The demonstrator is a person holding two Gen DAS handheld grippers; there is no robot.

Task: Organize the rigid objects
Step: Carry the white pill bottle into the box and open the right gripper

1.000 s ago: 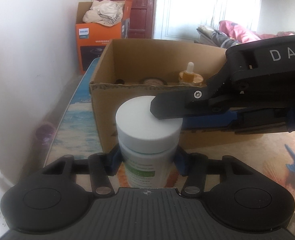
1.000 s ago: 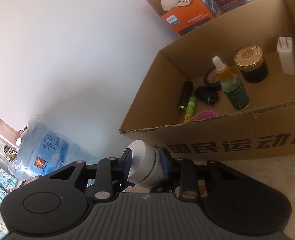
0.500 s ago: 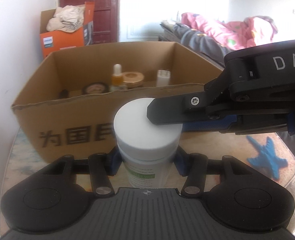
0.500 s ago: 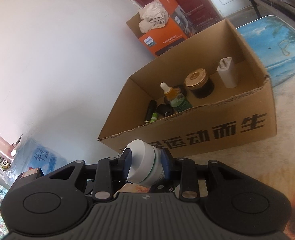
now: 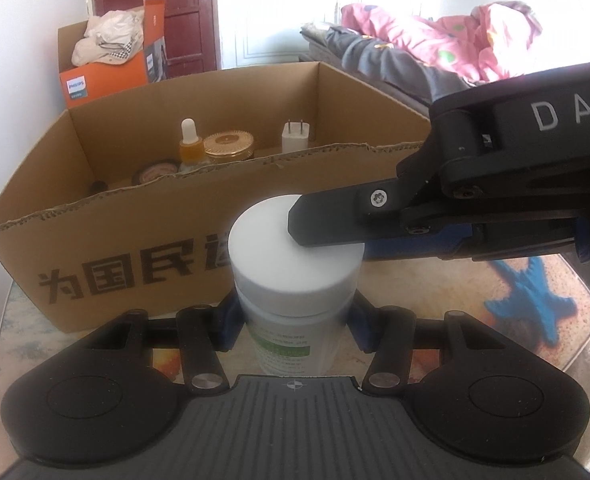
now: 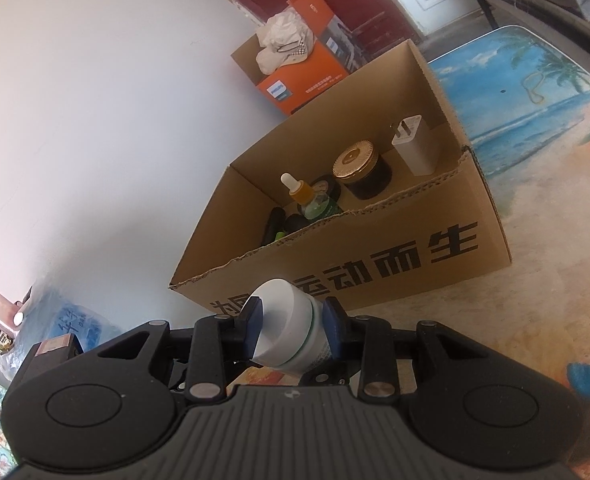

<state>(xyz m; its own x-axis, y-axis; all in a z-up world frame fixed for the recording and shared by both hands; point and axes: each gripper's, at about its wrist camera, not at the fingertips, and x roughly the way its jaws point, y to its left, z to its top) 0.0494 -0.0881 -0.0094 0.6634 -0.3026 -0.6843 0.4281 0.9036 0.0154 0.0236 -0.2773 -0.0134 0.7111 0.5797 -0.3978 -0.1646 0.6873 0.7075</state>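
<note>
A white bottle (image 5: 291, 256) with a wide white cap and a green label stands upright just in front of the cardboard box (image 5: 107, 248). My left gripper (image 5: 295, 316) is shut on the bottle's body below the cap. My right gripper (image 6: 291, 330) comes in from the right, rolled on its side. One of its fingers (image 5: 335, 220) lies over the cap top, the other sits under the cap, so it is shut on the bottle (image 6: 287, 332). In the box (image 6: 375, 264) are a dropper bottle (image 6: 303, 196), a gold-lidded jar (image 6: 359, 168) and a white charger plug (image 6: 413, 146).
An orange box (image 5: 103, 80) with cloth in it stands behind the cardboard box by a red door. A bed with a pink blanket (image 5: 435, 40) is at the back right. A water jug (image 6: 67, 320) stands by the white wall. The table mat (image 5: 535, 308) carries a beach print.
Both grippers, still holding the bottle, have moved sideways and drawn back from the box. The box now looks smaller, and its printed front and more of its inside show.
</note>
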